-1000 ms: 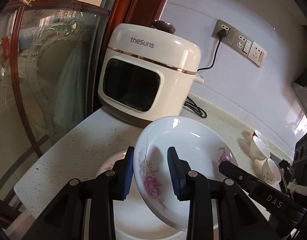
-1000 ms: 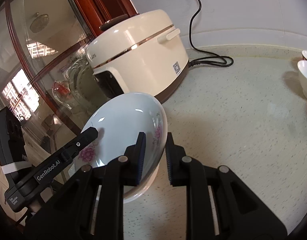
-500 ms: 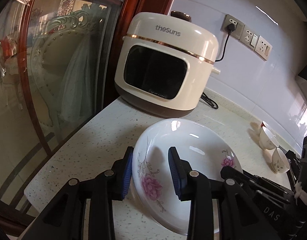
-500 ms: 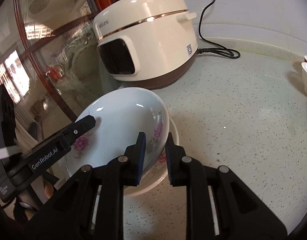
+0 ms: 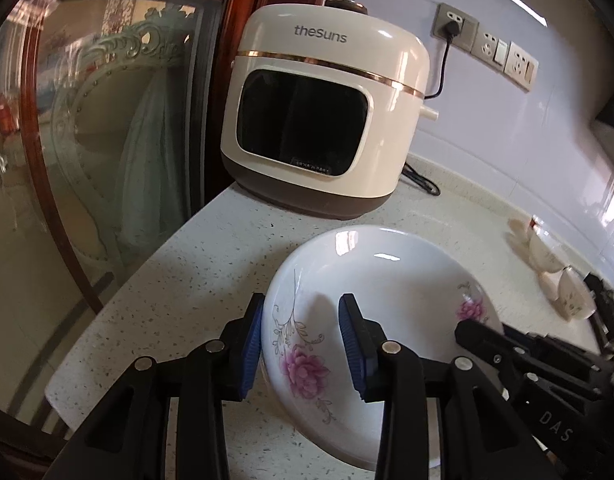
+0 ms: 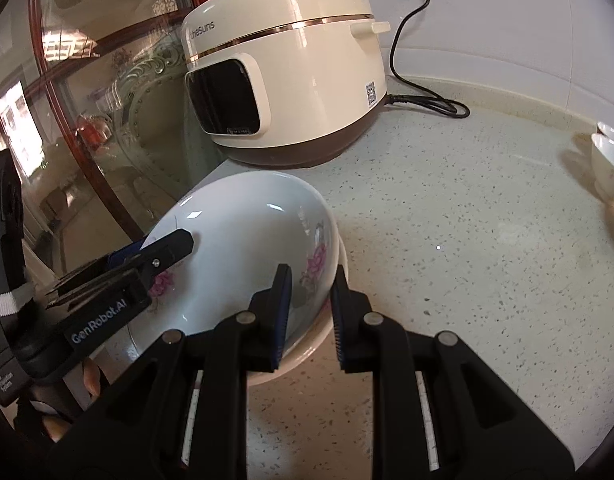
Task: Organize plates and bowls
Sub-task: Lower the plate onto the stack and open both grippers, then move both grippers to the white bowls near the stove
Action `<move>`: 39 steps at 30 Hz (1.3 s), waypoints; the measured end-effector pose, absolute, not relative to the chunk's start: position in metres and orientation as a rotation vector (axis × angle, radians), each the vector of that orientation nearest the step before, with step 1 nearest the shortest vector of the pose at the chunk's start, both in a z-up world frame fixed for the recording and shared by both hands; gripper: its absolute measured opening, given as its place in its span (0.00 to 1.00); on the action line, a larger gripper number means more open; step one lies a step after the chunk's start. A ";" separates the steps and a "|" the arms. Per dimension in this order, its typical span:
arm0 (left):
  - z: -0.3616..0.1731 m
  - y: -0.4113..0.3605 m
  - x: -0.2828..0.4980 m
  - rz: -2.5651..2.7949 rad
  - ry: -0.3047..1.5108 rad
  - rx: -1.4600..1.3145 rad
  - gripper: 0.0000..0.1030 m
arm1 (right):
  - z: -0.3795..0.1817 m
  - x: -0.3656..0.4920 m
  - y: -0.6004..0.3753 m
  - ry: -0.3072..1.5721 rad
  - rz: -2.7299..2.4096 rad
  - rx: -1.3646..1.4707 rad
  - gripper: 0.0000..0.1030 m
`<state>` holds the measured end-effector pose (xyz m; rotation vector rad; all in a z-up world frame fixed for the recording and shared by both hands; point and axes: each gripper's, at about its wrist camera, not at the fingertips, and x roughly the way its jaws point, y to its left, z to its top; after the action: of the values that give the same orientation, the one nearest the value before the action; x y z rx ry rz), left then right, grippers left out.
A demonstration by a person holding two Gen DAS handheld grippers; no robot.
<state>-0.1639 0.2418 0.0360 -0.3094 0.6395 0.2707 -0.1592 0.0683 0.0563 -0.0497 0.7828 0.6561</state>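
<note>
Two grippers at one flowered plate, beside the cooker

On the speckled surface (image 5: 195, 280) the left gripper (image 5: 301, 344) straddled the near rim of the white flowered plate (image 5: 387, 280), its jaws opening and no longer pressing it. The plate sat tilted on a second plate (image 6: 303, 354) (only an edge showed). The right gripper (image 6: 309, 312) had its jaws clamped on the opposite rim. Behind stood a cream cooker (image 5: 327, 108); small bowls (image 5: 563, 276) lay far right.

Both grippers, left gripper (image 5: 301, 346) and right gripper (image 6: 307, 312), have black plastic bodies, ribbed blue pads (image 5: 251, 350), silver pivot screws (image 5: 390, 347) and white "GenRobot.AI" and "DAS" lettering.
</note>
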 end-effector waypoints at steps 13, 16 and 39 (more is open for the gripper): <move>0.035 0.225 -0.163 0.299 0.637 -0.200 0.39 | 0.055 -0.170 0.084 0.705 0.612 -0.200 0.38; 0.031 0.221 -0.158 0.286 0.646 -0.188 0.39 | 0.053 -0.171 0.083 0.697 0.613 -0.207 0.38; 0.039 0.209 -0.163 0.261 0.646 -0.218 0.77 | 0.061 -0.165 0.031 0.693 0.640 0.006 0.82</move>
<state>-0.1632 0.2087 0.0395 -0.2185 0.6463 0.2609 -0.1648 0.0313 0.0608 0.0065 0.6929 0.6400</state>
